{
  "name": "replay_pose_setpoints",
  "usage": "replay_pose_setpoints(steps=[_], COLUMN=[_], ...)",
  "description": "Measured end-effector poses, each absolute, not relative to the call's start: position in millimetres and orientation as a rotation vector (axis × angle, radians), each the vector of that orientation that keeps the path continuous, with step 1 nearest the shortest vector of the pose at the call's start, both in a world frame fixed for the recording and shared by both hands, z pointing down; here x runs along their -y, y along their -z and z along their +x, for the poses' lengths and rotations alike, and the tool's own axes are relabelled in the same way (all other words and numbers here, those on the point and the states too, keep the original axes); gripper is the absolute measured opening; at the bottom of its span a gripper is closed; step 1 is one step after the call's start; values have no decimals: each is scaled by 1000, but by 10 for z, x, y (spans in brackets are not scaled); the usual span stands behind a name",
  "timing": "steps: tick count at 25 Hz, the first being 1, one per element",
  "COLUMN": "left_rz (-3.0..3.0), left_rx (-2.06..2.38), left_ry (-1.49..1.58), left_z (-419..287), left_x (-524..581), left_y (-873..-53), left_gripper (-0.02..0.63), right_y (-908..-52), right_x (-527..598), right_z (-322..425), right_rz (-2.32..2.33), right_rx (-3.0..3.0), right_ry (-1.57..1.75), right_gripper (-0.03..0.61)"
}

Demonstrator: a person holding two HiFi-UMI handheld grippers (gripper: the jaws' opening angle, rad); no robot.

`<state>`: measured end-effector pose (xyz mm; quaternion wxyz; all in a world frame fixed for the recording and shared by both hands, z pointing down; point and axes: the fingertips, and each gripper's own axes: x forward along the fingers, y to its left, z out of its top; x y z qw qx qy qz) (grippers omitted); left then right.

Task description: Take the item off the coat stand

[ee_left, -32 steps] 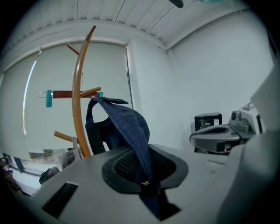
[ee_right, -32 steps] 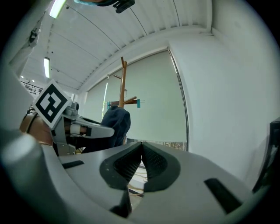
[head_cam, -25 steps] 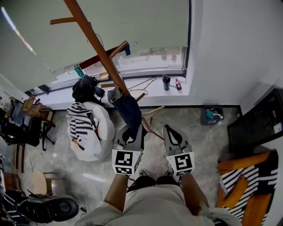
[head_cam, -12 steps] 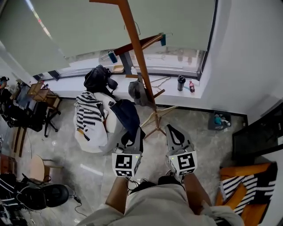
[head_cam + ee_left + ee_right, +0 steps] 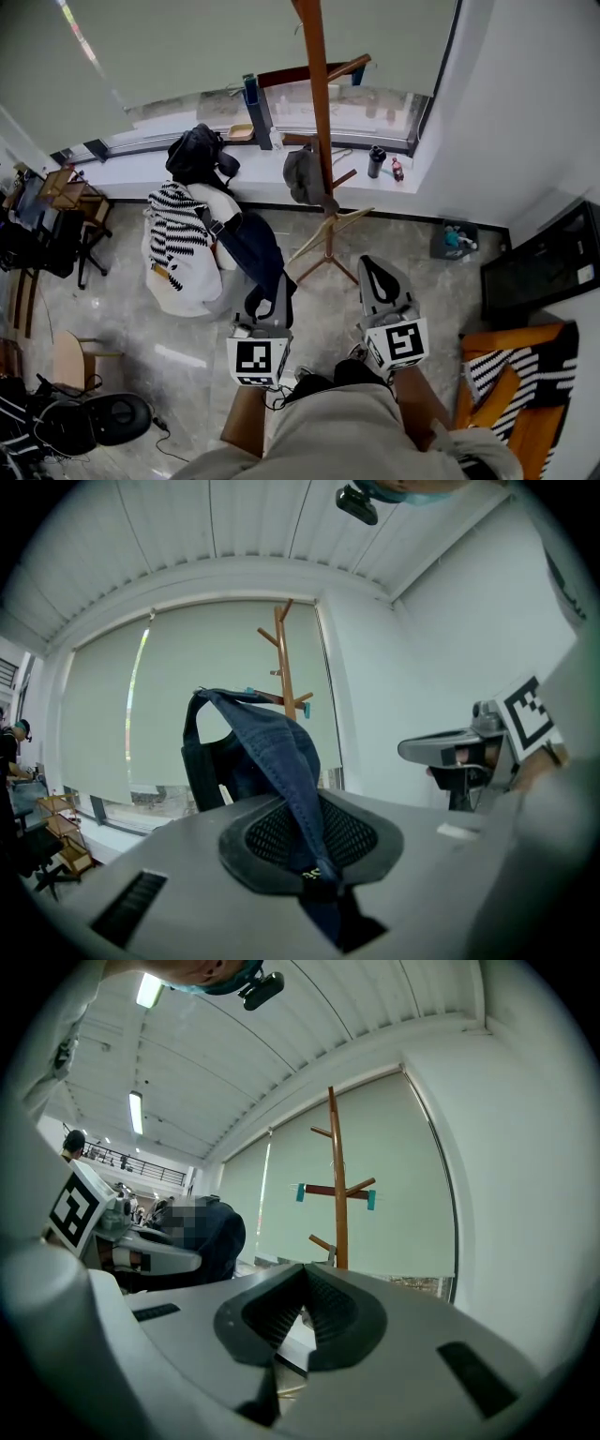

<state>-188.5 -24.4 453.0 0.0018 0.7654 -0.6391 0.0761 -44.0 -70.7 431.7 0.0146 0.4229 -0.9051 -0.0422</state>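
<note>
Navy bag (image 5: 253, 246) hangs apart from coat stand (image 5: 320, 122)
L tongs (image 5: 314, 869) clamped on its strap (image 5: 281, 752); R tongs (image 5: 302, 1321) closed, empty

I worked in what looked like an office lounge. Left of the coat stand (image 5: 317, 112) stood desks and black office chairs (image 5: 42, 246). Behind it hung a wide roller blind (image 5: 187, 47), a white beanbag (image 5: 192, 289) sat near it, and polished stone floor (image 5: 178, 361) lay below.

Left tongs (image 5: 274, 292) clamp blue strap (image 5: 281, 752); right tongs (image 5: 374, 274) closed (empty); both held level.
</note>
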Motion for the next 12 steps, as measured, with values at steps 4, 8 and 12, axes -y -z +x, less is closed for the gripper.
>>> replay_pose_setpoints(steps=[4,8,12], left_rz=[2449,2487,2508], left_rx=[1977,1948,1939], left_ry=[-240,-227,-220], left_z=[-1918,-1931,-1965], left_x=[74,-68,-128], left_y=[-4574,-4569,-4548], left_gripper=[61,61,60], right_y=[-4344,-4316,-4284], right_x=[523,386,314], right_z=[-506,-526,-524], right_rz=[1327,1357,1384], right_rx=[2793,2779,2769], right_ry=[142,159,172], right_gripper=[5,5,5])
